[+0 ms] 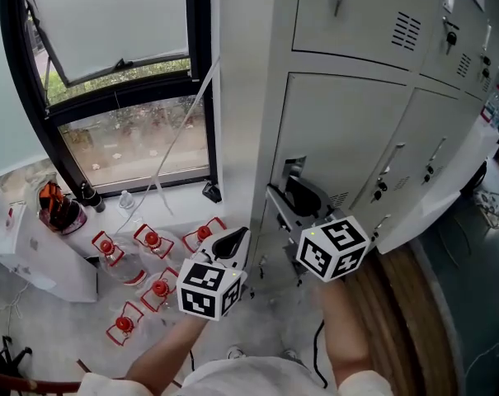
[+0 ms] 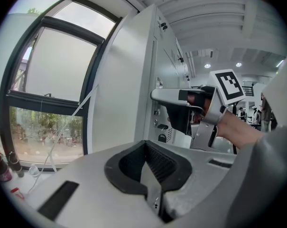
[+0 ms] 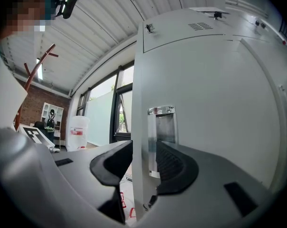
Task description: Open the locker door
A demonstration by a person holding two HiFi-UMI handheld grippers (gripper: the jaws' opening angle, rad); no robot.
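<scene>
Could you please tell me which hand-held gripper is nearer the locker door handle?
Right. The right hand-held gripper straddles the door edge at the handle, jaws apart; the left hand-held gripper hangs beside the locker, clear of it.

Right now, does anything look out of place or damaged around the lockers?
Nothing is damaged or spilled. The only oddity is a thin white rod slanting across the window. The locker door stands ajar, its edge between the right tool's open jaws.
</scene>
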